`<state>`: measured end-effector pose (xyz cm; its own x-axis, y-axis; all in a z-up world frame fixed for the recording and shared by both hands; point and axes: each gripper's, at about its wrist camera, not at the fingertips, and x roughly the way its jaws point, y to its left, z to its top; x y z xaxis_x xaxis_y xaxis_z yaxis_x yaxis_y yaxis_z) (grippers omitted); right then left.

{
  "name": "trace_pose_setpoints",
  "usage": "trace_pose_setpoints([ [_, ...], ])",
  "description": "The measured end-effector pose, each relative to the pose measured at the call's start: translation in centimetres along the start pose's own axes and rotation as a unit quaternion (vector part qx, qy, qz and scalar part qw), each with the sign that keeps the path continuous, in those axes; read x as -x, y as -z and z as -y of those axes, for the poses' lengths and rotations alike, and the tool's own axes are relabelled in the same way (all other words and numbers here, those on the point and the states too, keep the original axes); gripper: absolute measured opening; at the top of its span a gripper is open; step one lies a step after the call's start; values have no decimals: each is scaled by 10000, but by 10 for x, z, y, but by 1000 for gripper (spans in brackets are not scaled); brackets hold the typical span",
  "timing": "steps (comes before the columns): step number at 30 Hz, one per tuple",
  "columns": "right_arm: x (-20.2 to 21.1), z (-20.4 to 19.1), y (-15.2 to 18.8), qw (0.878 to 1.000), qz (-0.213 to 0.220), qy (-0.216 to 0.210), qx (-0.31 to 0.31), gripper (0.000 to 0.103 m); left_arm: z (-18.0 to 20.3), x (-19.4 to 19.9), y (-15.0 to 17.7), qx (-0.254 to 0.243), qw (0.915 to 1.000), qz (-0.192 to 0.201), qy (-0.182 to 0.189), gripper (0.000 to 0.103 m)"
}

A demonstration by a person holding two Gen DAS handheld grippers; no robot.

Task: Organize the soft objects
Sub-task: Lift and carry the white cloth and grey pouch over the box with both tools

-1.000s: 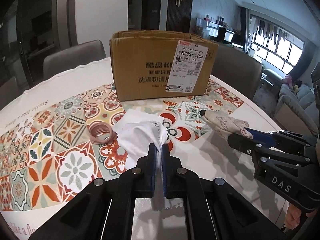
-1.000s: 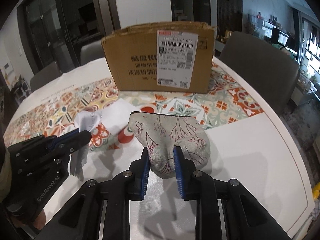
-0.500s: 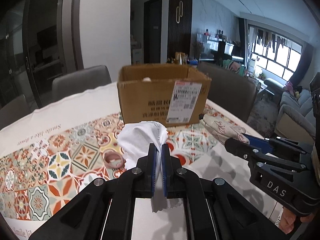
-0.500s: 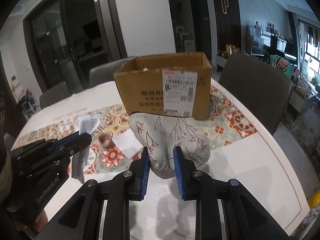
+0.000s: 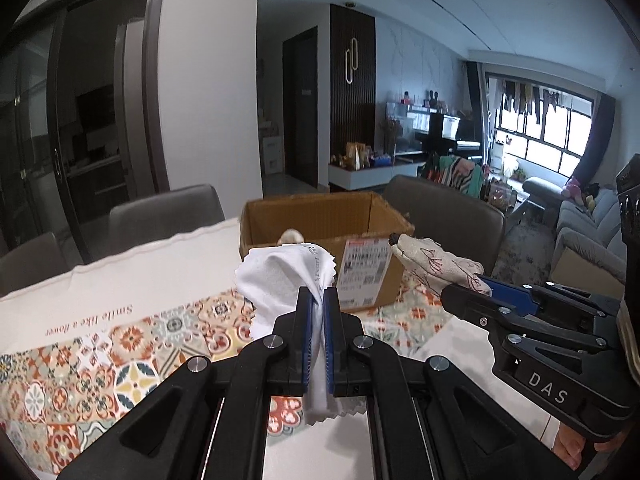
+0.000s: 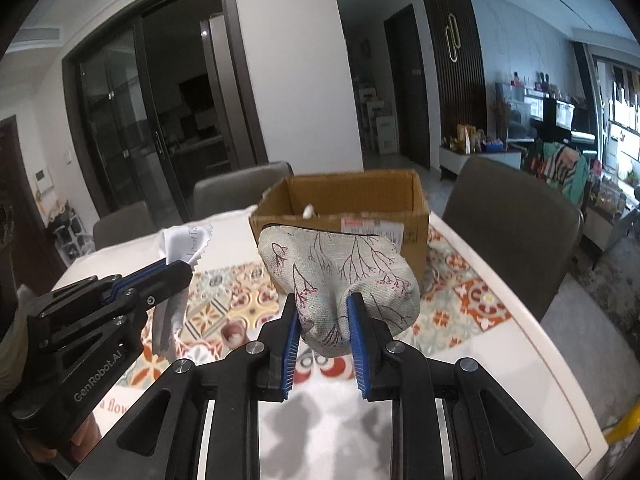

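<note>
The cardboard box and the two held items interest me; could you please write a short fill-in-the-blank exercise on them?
1. The left hand-held gripper is shut on a white ____.
2. The right hand-held gripper is shut on a zipped fabric pouch printed with ____.
3. The cardboard box has its top ____.
4. The box stands on a tablecloth patterned with colourful ____.

Missing words: cloth; branches; open; tiles

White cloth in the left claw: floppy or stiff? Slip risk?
Likely floppy: the white cloth bunches above the left claw and hangs limp below it. Probably very light. Slip seems unlikely; the pads are shut tight on it.
</note>
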<state>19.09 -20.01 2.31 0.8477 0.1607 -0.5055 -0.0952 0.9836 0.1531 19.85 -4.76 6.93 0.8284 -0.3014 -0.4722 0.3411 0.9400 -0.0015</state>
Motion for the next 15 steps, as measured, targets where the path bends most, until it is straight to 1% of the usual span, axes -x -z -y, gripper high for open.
trace_pose_setpoints([
  [8, 6, -1, -24, 9994, 340, -22, 30, 25, 1, 0, -26, -108, 9995, 300, 24, 8],
  [15, 0, 1, -46, 9984, 564, -75, 74, 25, -1, -11, -45, -202, 9986, 491, 35, 8],
])
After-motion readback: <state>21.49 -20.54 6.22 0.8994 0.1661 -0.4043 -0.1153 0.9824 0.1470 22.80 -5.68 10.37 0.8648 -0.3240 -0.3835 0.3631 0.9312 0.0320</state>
